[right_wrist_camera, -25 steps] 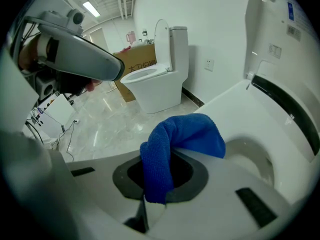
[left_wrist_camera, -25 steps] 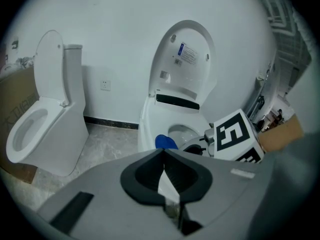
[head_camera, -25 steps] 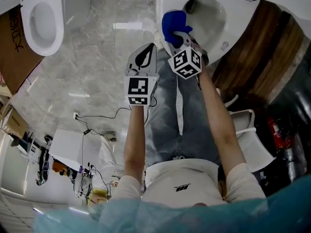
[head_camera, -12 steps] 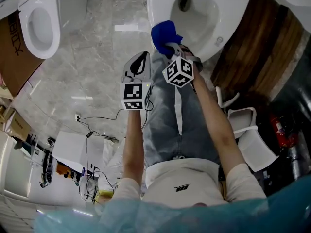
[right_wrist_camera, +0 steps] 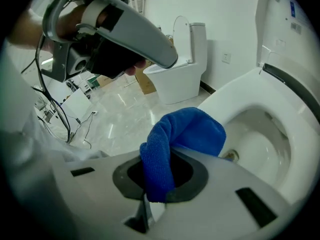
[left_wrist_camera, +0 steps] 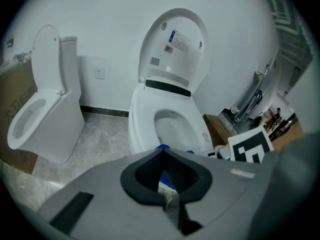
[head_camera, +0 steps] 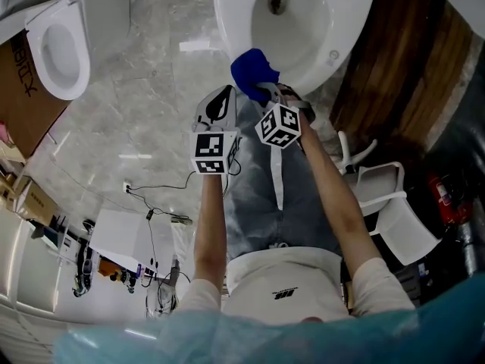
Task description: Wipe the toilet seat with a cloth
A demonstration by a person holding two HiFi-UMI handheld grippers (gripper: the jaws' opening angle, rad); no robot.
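"Where was the blue cloth [head_camera: 252, 70]?"

"Upper centre of the head view, at the lower left edge of the toilet seat [head_camera: 229, 17]. The right gripper [head_camera: 267, 91] had its jaws clamped on one fold, and the rest bunched out beyond the tips."

"And the left gripper [left_wrist_camera: 163, 154]?"

"Just left of it. Its jaws were pressed together with nothing between them, apart from the cloth."

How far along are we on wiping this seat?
Done: lid up, blue cloth clamped in the right tool. In hand: cloth at the front edge of the toilet seat. Left: the rim; I cannot tell how much is wiped. The left tool is shut, empty.
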